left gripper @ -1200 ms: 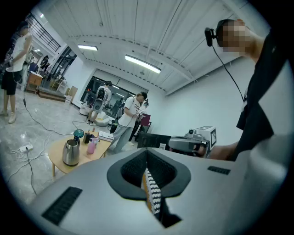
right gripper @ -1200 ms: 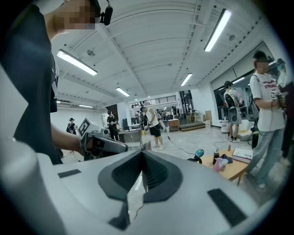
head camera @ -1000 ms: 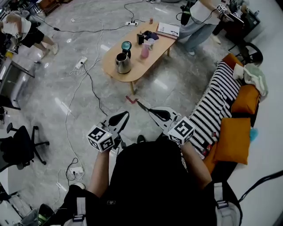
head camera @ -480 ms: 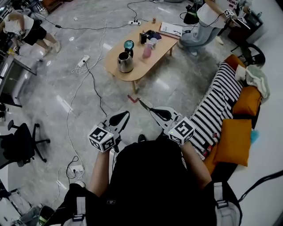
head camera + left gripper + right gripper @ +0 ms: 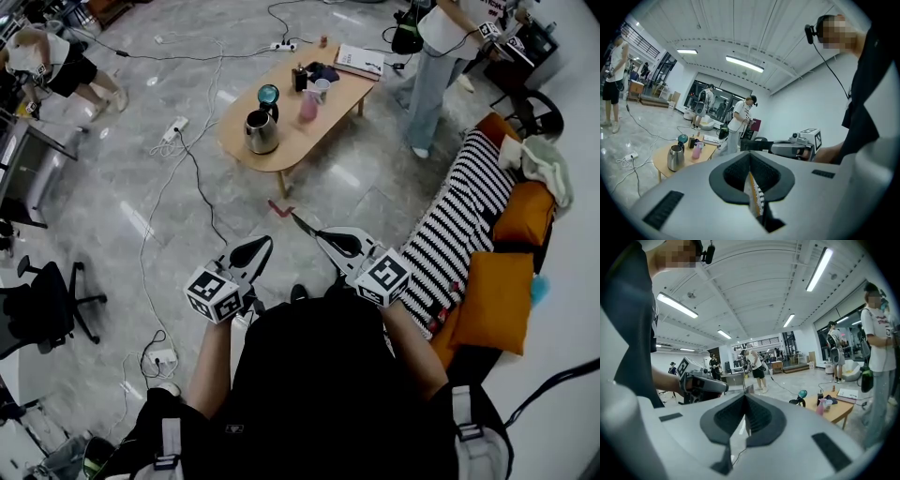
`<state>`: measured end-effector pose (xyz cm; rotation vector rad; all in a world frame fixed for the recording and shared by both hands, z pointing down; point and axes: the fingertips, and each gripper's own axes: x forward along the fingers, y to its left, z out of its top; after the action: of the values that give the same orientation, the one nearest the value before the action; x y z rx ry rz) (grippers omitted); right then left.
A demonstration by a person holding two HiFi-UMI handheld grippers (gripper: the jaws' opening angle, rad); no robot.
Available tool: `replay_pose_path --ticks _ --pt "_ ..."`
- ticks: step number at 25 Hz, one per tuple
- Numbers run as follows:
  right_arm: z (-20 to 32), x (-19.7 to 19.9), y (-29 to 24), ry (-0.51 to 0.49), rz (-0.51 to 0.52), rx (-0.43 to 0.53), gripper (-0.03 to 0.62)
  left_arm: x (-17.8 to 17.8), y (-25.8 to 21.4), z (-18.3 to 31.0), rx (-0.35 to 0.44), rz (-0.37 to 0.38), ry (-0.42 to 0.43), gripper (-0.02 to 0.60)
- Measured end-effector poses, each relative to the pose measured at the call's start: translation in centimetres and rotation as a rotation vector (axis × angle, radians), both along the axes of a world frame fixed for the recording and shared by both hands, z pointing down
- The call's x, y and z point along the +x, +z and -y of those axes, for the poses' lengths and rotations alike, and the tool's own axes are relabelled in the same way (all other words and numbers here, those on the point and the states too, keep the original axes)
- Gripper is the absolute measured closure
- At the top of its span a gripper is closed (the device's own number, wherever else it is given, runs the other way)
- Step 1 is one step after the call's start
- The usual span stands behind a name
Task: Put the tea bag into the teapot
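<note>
A steel teapot stands on the low wooden table far ahead of me, and it also shows small in the left gripper view. I make out no tea bag on the table at this distance. Both grippers are held close to my body, well short of the table. The left gripper has its jaws together; a thin pale strip with a yellow edge shows in their seam, and what it is I cannot tell. The right gripper is shut too, its tips forming a thin dark point.
On the table are a teal-lidded pot, a pink cup and a booklet. Cables and a power strip cross the floor on the left. A striped sofa lies right. A person stands by the table's far end.
The person at the table's far end has straightened up and stepped toward the sofa side. Both grippers hold their place in front of me.
</note>
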<state>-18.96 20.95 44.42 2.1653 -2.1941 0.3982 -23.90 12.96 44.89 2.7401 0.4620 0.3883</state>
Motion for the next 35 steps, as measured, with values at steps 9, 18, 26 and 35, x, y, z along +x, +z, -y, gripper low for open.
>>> replay_pose_path --ticks 9,18,26,35 --pt "-0.5 3.5 0.3 -0.05 0.022 0.002 0.588 3.2 0.4 -0.8 0.004 0.028 -0.045 0.572" --pt "-1.5 9.3 0.1 -0.166 0.029 0.002 0.588 8.9 -0.2 -2.3 0.017 0.031 -0.139 0.572" --pt "-2.6 13.2 0.1 -0.308 0.036 -0.027 0.588 11.6 -1.1 -3.2 0.04 0.043 -0.283 0.572" --pt "-4.2 15.7 1.1 -0.43 0.023 -0.035 0.587 10.9 -0.1 -5.8 0.026 0.083 -0.44 0.572"
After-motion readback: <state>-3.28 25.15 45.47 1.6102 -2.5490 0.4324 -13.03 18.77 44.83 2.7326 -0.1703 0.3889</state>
